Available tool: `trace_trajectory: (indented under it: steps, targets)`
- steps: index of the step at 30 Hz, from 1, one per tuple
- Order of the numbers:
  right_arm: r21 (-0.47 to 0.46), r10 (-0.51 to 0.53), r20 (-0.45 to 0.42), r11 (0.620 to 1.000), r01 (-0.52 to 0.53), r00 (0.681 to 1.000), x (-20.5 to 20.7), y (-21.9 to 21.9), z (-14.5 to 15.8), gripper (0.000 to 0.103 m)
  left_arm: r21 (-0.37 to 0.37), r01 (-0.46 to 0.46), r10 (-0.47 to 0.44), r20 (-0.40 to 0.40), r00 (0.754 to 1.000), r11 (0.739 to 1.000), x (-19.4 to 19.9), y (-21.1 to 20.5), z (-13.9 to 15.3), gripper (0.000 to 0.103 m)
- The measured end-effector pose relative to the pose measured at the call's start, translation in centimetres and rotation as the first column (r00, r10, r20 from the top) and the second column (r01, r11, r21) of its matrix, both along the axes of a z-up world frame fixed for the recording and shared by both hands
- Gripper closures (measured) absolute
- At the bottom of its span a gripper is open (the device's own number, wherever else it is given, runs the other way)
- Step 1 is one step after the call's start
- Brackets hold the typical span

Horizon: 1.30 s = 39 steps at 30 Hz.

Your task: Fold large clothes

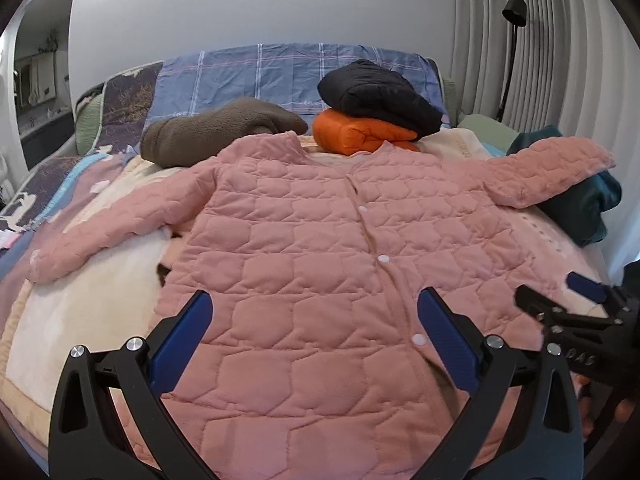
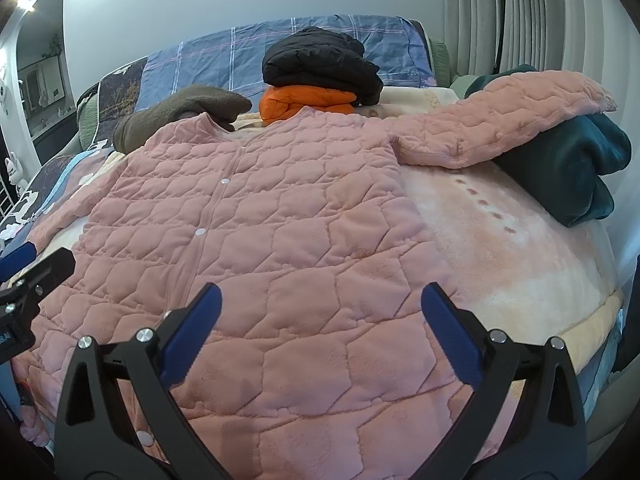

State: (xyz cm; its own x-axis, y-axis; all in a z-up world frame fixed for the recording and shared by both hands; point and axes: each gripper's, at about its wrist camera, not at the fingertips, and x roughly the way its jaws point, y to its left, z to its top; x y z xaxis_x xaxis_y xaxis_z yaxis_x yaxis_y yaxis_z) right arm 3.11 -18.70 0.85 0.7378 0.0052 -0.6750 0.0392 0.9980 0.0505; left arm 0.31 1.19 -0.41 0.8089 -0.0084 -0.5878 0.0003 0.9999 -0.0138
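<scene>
on plush blanket (image 2: pixel 500 248), quilted pink jacket (image 1: pixel 320 248) lies flat.

Pink quilted snap-front jacket (image 1: pixel 304 248): pink throughout, stitched in an irregular honeycomb pattern, white snaps down the front. Blanket on the bed (image 2: pixel 500 264): cream with peach tones. Folded padded garments: orange (image 1: pixel 360 134) below, black (image 1: pixel 380 94) above. Fleece bundle (image 1: pixel 212 132): brown. Folded cloth (image 2: pixel 572 168): dark teal. Plaid pillowcase (image 1: pixel 256 76): blue with white and pink lines.

Pink quilted jacket (image 1: pixel 304 256) lies flat, buttoned, sleeves spread
</scene>
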Motion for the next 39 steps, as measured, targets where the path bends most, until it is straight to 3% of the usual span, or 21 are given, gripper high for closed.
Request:
trace_trajectory:
  steps: [4, 10, 27, 35, 39]
  targets:
    - [0.001, -0.003, -0.002, 1.0, 0.003, 1.0, 0.0, 0.0, 0.0, 0.002, -0.004, 0.014, -0.014, -0.005, 1.0, 1.0, 0.0, 0.1, -0.3, 0.001]
    - [0.0, 0.002, -0.004, 1.0, -0.002, 1.0, 0.1, 0.0, -0.1, 0.002, 0.055, 0.032, -0.033, 0.023, 0.999, 0.998, -0.4, -0.8, -0.2, 0.001]
    - [-0.025, 0.024, 0.027, 0.999, -0.024, 0.999, 1.0, 0.2, 1.2, 0.002, 0.023, 0.019, -0.018, -0.032, 0.999, 1.0, 0.9, 0.0, -0.4, 0.001]
    - [-0.057, 0.056, 0.038, 0.997, -0.054, 0.998, 2.3, 0.8, 1.8, 0.002, -0.028, 0.044, -0.045, -0.04, 0.998, 0.999, 1.8, 2.0, 0.2, 0.001]
    - [-0.072, 0.067, 0.041, 0.995, -0.064, 0.997, 3.0, 0.7, 2.1, 0.002, -0.143, -0.014, 0.013, -0.008, 1.0, 0.99, 2.5, 7.0, 1.6, 0.001]
